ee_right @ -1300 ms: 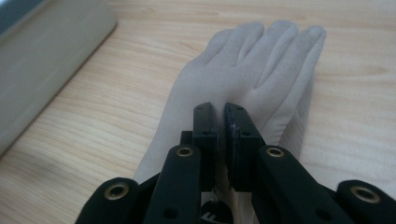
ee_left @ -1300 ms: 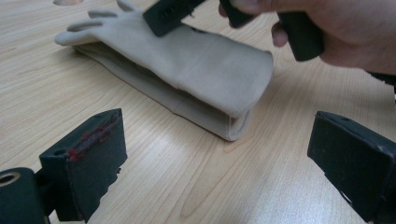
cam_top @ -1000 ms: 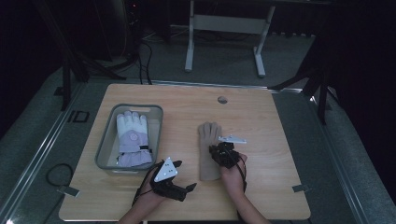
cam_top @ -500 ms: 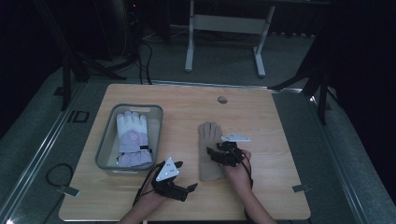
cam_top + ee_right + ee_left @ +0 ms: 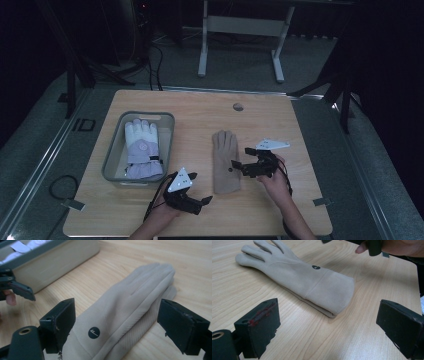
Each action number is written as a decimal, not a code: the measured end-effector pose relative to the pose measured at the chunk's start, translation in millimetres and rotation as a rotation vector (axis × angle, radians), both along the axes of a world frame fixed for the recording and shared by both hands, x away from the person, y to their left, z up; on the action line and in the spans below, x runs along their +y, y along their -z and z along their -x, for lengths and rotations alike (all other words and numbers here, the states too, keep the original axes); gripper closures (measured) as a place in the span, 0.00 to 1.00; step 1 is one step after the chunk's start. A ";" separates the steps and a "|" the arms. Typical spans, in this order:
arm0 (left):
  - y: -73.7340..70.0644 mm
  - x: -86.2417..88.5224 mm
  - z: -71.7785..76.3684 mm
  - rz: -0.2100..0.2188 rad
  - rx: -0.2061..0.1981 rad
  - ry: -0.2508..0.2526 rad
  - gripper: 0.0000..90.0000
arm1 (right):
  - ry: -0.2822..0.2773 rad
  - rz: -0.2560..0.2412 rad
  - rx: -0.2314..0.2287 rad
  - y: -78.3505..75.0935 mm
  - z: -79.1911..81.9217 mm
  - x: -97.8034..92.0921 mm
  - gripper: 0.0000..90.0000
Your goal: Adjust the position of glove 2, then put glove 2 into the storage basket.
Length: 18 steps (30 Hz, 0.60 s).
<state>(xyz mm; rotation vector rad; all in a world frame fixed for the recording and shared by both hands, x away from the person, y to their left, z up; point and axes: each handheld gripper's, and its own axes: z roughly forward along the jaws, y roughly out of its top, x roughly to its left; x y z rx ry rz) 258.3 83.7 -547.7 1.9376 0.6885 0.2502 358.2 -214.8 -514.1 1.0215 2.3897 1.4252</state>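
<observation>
Room: dim floor, a white metal frame (image 5: 240, 30) behind; a light wooden table (image 5: 200, 107) bears everything.
Bin: grey plastic tub (image 5: 114, 150) at table left, holding a white and lilac padded ski glove (image 5: 140, 150) laid flat, presumably already sorted.
Left gripper (image 5: 197, 192): near the table's front edge, just left of the beige glove's cuff; jaws spread wide, nothing between them, aimed at the cuff, probably to help lift.
Glove: tan suede glove (image 5: 226, 161) flat mid-table, fingers pointing away from the person, beside the tub but apart from it.
Right gripper (image 5: 241, 157): jaws agape over the glove's right edge, not yet gripping.
Views: the right gripper view shows a round black logo (image 5: 93, 332) and the tub wall (image 5: 55, 263); the left gripper view shows the cuff's doubled edge (image 5: 332, 311).
</observation>
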 end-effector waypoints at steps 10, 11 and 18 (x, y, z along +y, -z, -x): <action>-2.0 -10.1 -5.7 -0.041 0.046 0.010 0.07 | -0.058 0.060 0.118 3.6 -0.1 5.1 0.13; -2.0 -11.5 -6.3 -0.055 0.043 0.008 0.08 | -0.052 0.069 0.122 4.6 -1.4 6.0 0.16; -1.6 -18.7 -12.8 -0.072 0.019 0.070 0.17 | -0.020 0.090 0.053 -2.1 -21.6 8.4 0.33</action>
